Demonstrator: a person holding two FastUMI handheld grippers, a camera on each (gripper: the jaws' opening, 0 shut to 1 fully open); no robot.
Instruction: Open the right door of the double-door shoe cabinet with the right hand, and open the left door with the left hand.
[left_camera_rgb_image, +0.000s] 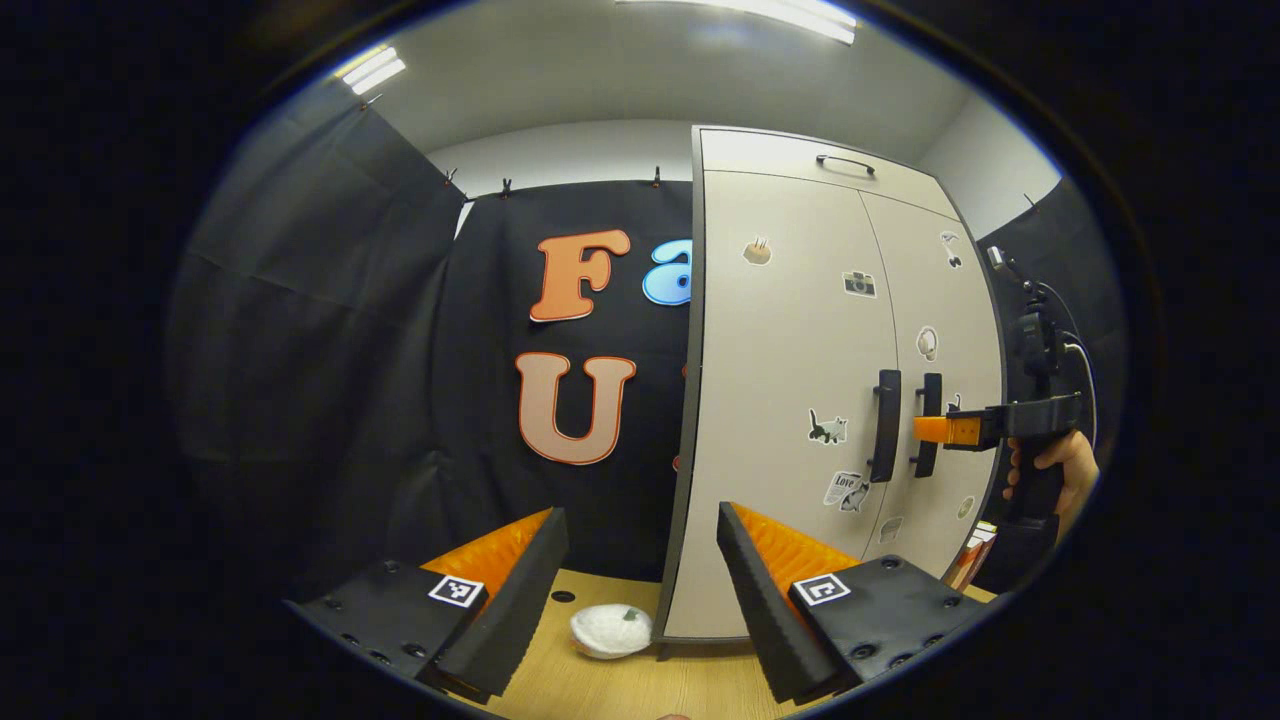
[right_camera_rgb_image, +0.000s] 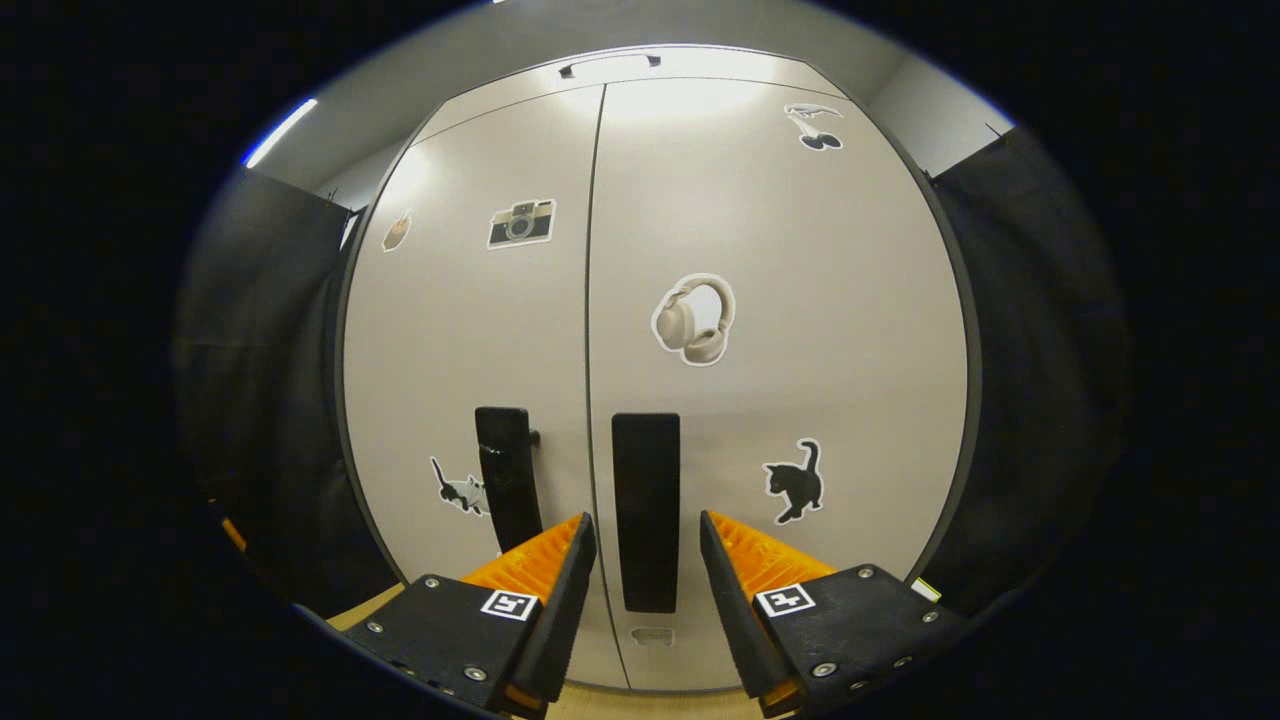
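Note:
The pale shoe cabinet fills the right gripper view with both doors shut. My right gripper is open, one finger on either side of the right door's black vertical handle without pressing it. The left door's handle stands just left of the seam. In the left gripper view the cabinet stands to the right, its two handles side by side. The right gripper, held by a hand, reaches the right one. My left gripper is open, well back from the cabinet and left of its doors.
A small white rounded object lies on the wooden surface by the cabinet's left corner. Black cloth walls close in on the left and behind. A drawer with a handle tops the cabinet.

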